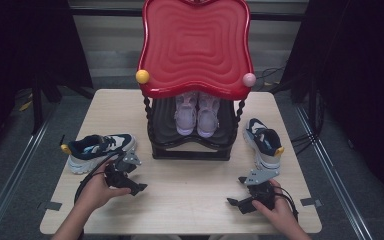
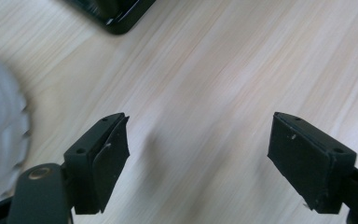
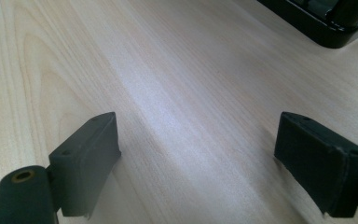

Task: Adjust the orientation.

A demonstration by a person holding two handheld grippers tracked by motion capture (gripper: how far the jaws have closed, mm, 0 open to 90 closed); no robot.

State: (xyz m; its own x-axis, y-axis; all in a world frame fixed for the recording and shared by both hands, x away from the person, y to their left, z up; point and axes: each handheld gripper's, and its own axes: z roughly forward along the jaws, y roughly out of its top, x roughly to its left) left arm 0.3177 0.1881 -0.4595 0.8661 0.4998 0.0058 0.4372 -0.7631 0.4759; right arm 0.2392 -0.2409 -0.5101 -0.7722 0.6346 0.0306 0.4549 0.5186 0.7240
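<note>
While both grippers, left [image 1: 141, 188] and right [image 1: 232, 202], rest with jaws apart and empty, the left sneaker [image 1: 100, 150] lies just beside the left gripper, so pickup appears pending, requiring a reach and squeeze.

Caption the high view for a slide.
Two open claws, left claw and right claw, over a table with navy sneakers flanking a red shoe rack.

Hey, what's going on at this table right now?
A person holds a claw in each hand over a wooden table. Both the left claw and the right claw are open and empty. One navy-and-white sneaker lies beside the left claw, its mate near the right. A pink pair sits on the red-topped shoe rack.
</note>
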